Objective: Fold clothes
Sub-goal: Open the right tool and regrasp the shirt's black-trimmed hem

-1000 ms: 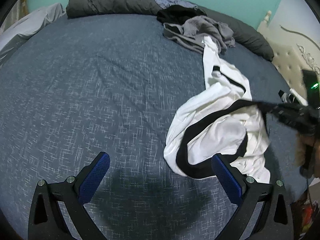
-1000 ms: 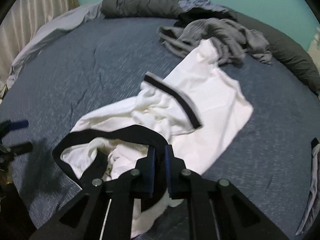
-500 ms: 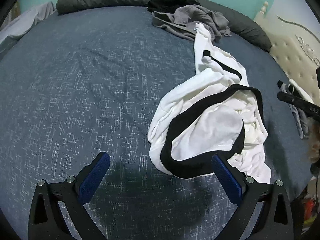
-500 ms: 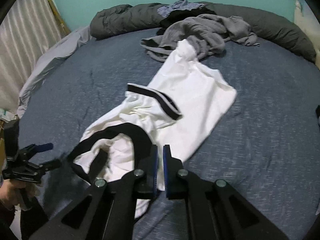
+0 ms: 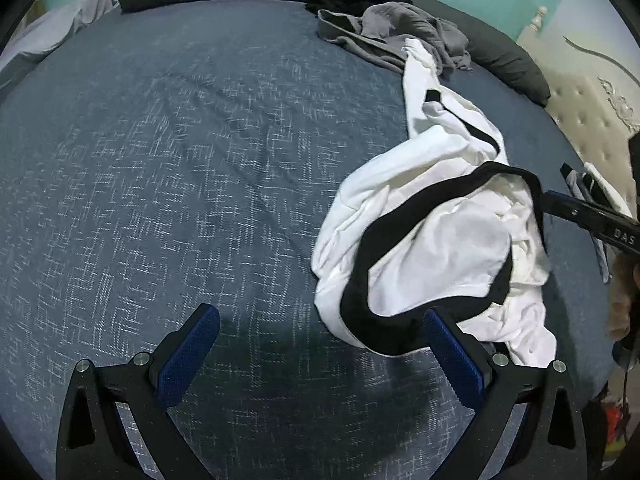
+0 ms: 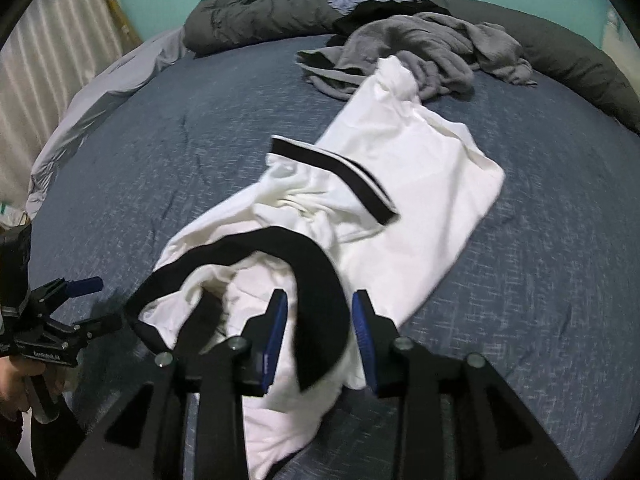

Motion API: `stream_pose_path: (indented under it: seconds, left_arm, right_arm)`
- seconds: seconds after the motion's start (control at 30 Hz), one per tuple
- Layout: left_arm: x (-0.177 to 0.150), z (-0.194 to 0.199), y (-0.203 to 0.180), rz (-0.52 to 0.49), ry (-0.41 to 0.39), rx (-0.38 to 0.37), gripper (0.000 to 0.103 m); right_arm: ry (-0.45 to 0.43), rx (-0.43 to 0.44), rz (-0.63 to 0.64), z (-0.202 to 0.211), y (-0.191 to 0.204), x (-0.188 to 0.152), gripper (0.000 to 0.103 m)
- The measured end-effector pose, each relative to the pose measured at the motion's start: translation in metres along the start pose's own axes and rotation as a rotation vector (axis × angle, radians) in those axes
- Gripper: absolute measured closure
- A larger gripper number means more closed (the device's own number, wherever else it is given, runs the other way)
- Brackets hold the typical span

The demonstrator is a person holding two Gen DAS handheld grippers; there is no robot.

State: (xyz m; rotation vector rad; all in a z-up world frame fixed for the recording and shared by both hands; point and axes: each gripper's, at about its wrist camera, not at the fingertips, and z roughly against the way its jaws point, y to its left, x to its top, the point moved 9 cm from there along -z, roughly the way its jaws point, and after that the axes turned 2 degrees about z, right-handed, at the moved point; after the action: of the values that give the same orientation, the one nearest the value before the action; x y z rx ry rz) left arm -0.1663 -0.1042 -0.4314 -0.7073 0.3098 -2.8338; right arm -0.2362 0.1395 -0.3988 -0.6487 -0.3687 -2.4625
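My right gripper (image 6: 320,334), pressed together on the black trim half a second ago, has now spread its jaws, and the trim band lies loose between them. The white garment (image 6: 408,184) lies crumpled on the blue bed (image 6: 180,152), its far end touching the grey clothes pile (image 6: 424,52). My left gripper (image 5: 320,354) stays spread wide over bare bedding just beside the garment's near edge.

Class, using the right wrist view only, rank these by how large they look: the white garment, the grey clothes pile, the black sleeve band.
1. white garment, largest.
2. grey clothes pile; it lies farther from the camera, so its true size is unsure.
3. black sleeve band, smallest.
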Motion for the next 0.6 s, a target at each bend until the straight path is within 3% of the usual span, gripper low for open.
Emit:
stream_pose_path:
  seconds: [0.1,0.17,0.33,0.53,0.6]
  left_arm:
    - [0.002,-0.003,-0.001,0.005,-0.004,-0.009,0.001]
    - [0.003,-0.004,-0.003,0.004,-0.009,-0.016,0.012]
    - [0.003,-0.008,-0.015,-0.036,-0.003,-0.031,0.030]
    - [0.001,-0.009,-0.024,-0.073,0.003,-0.051,0.045]
    - [0.001,-0.007,-0.025,-0.074,0.000,-0.064,0.062]
  right_arm:
    - [0.000,-0.010,-0.006,0.002,-0.008,-0.005,0.067]
    - [0.000,-0.008,-0.015,0.004,-0.012,-0.008,0.066]
    - [0.000,-0.002,-0.027,0.004,-0.014,-0.014,0.065]
    - [-0.004,0.012,-0.028,0.002,-0.010,-0.012,0.064]
    - [-0.007,0.017,-0.030,0.002,-0.010,-0.012,0.064]
